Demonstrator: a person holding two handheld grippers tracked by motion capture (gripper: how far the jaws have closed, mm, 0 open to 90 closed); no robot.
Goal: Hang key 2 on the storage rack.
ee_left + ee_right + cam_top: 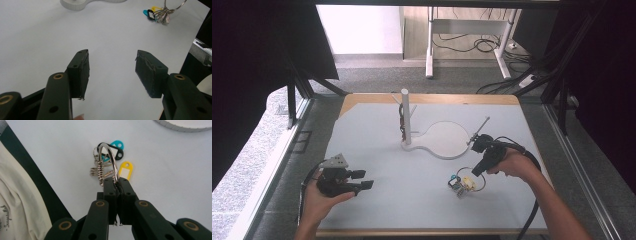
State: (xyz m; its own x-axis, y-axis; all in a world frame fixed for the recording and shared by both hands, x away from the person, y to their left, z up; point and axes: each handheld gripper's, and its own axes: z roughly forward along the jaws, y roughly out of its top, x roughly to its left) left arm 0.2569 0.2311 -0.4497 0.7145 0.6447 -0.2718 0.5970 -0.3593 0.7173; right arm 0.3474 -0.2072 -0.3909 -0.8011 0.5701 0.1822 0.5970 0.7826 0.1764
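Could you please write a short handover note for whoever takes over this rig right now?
Right gripper: shut on the key ring, its keys and coloured tags hanging at the table.
Left gripper: open, holds nothing, low over the table's near left.
The white stand with its pegs is upright at the far middle, on a rounded base.
Done: ring gripped.
Left, probably: carry the ring to the stand and hang it on a peg, then release.

Both hand-held gripper units: matte black jaws with brass-ringed screw holes and worn rubber pads [147, 72]. Left hand-held gripper [362, 180] carries grey triangular plate; black cables trail. Cream printed shirt.
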